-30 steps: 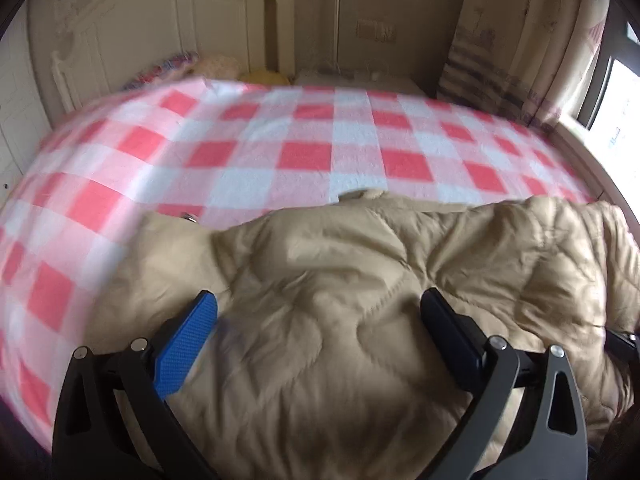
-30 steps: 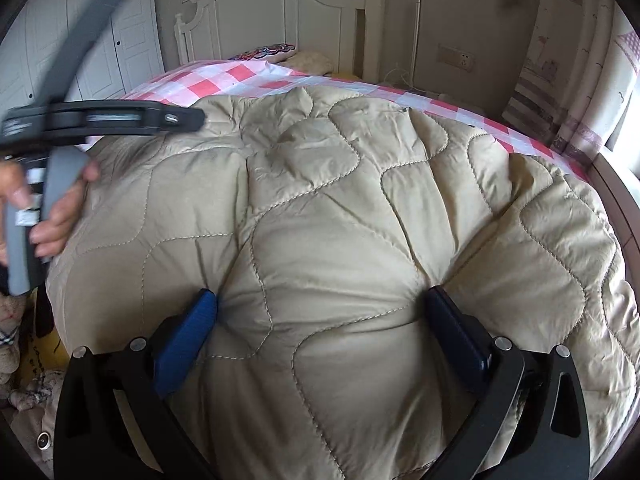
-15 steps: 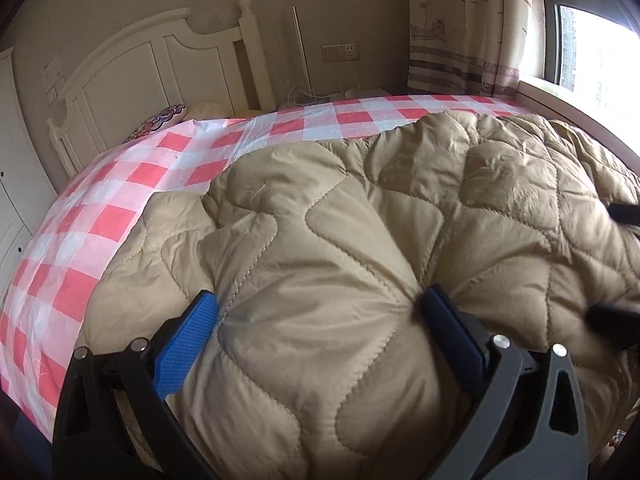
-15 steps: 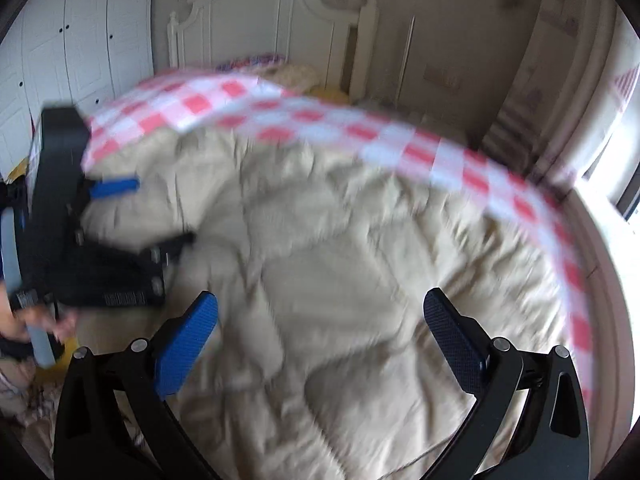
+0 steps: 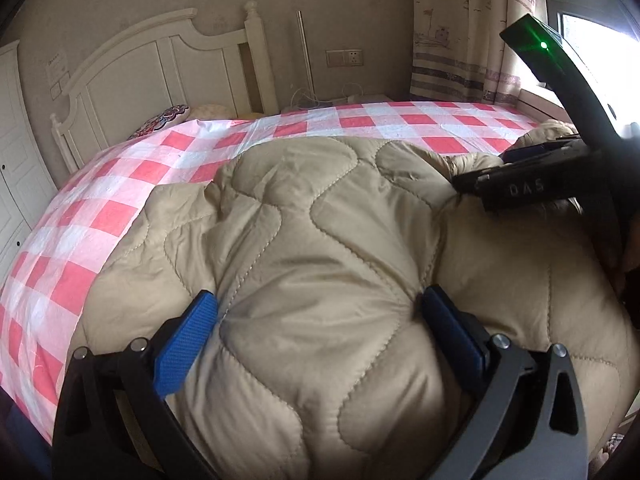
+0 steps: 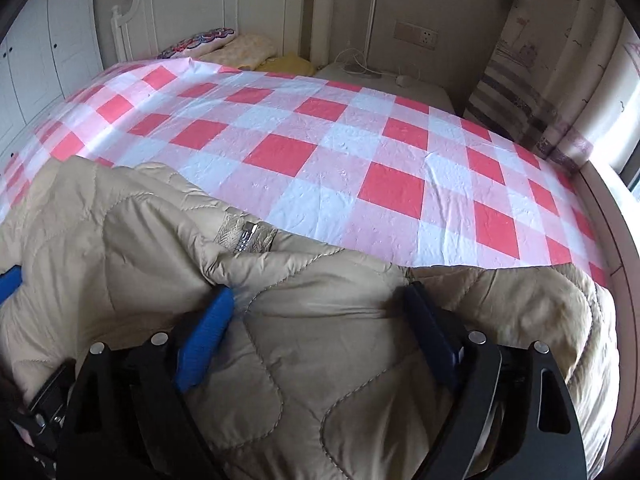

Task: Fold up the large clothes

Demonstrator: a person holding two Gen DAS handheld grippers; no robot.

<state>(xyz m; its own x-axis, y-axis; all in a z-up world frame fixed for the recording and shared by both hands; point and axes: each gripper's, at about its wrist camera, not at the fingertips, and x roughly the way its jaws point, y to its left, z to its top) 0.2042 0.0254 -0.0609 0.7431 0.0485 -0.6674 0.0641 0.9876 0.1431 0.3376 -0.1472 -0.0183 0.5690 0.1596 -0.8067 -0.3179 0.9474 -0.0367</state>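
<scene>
A beige quilted coat (image 5: 320,220) lies bunched on a bed with a red and white checked sheet (image 5: 120,184). My left gripper (image 5: 318,304) stands open, its wide jaws pushed down into the coat with a puffy bulge between them. In the right wrist view my right gripper (image 6: 318,296) sits on the coat (image 6: 120,220) near its edge, just below a metal zipper pull (image 6: 246,236). Its jaws are closing around a fold of the padding. The right gripper's black body (image 5: 520,184) shows at the right of the left wrist view.
A white headboard (image 5: 160,60) and pillows (image 6: 248,50) stand at the far end of the bed. A nightstand with cables (image 6: 380,76) and a patterned curtain (image 5: 460,40) are at the back right. White wardrobe doors (image 6: 40,40) line the left side.
The right gripper has swung from the coat's middle to its edge by the zipper, and its jaws have narrowed. The left gripper shifted along the coat early on, then held still.
</scene>
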